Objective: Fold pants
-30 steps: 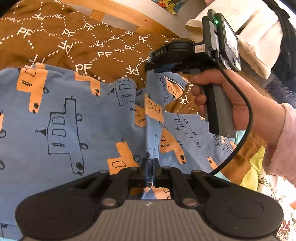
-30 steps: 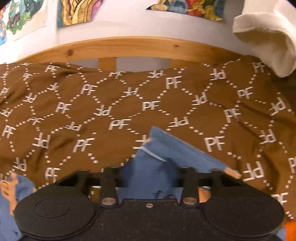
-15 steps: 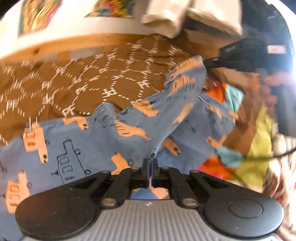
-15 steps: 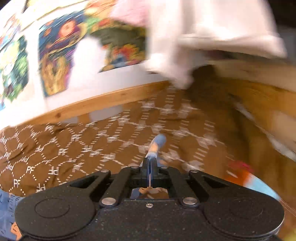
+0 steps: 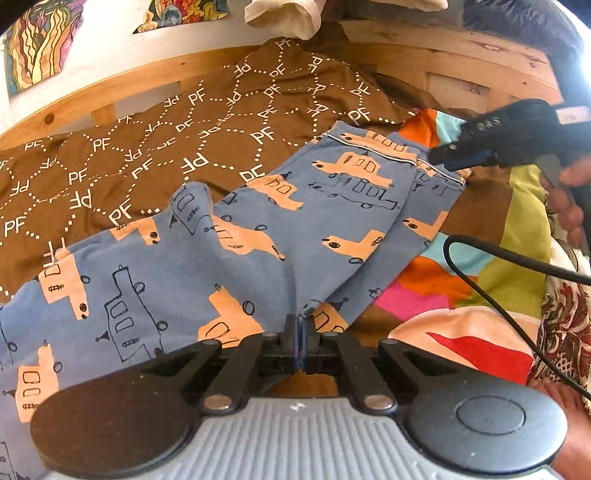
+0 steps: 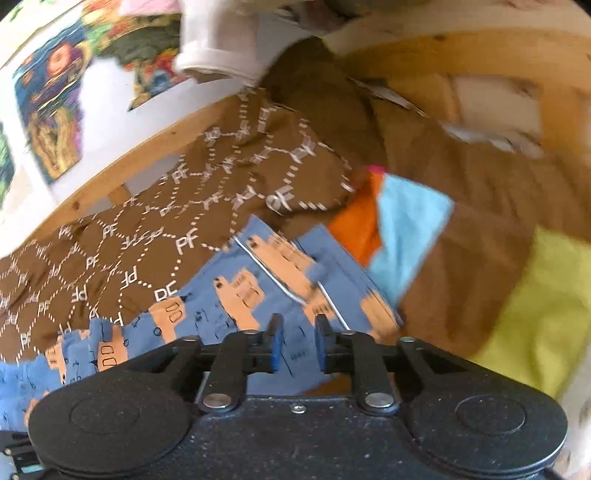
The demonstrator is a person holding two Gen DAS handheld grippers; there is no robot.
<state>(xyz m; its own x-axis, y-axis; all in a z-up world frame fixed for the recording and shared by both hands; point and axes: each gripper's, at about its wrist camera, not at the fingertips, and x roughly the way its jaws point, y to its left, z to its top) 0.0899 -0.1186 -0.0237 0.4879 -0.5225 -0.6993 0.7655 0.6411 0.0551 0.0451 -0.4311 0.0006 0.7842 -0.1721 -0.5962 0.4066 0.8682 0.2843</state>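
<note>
Blue pants [image 5: 258,236] printed with orange vehicles lie spread on the bed, their leg ends with a white hem line at the far right. My left gripper [image 5: 298,332] is shut on a pinch of the blue fabric near the lower edge. In the left wrist view my right gripper [image 5: 443,159] hovers at the hem end, held by a person's hand [image 5: 565,199]. In the right wrist view the right gripper [image 6: 297,343] has its jaws opening. The pants [image 6: 229,295] lie flat under and ahead of them, and the pads do not press on the cloth.
A brown bedspread [image 5: 155,155] with white PF lettering covers the bed inside a wooden frame [image 5: 461,62]. A patchwork blanket [image 5: 509,229] of bright colours lies at the right. A black cable [image 5: 491,295] loops over it. A white cloth [image 5: 284,14] hangs above.
The right gripper swung right with the leg end, then its jaws parted and the hem now rests on the bed. The left gripper stayed pinched on the fabric while both views rolled.
</note>
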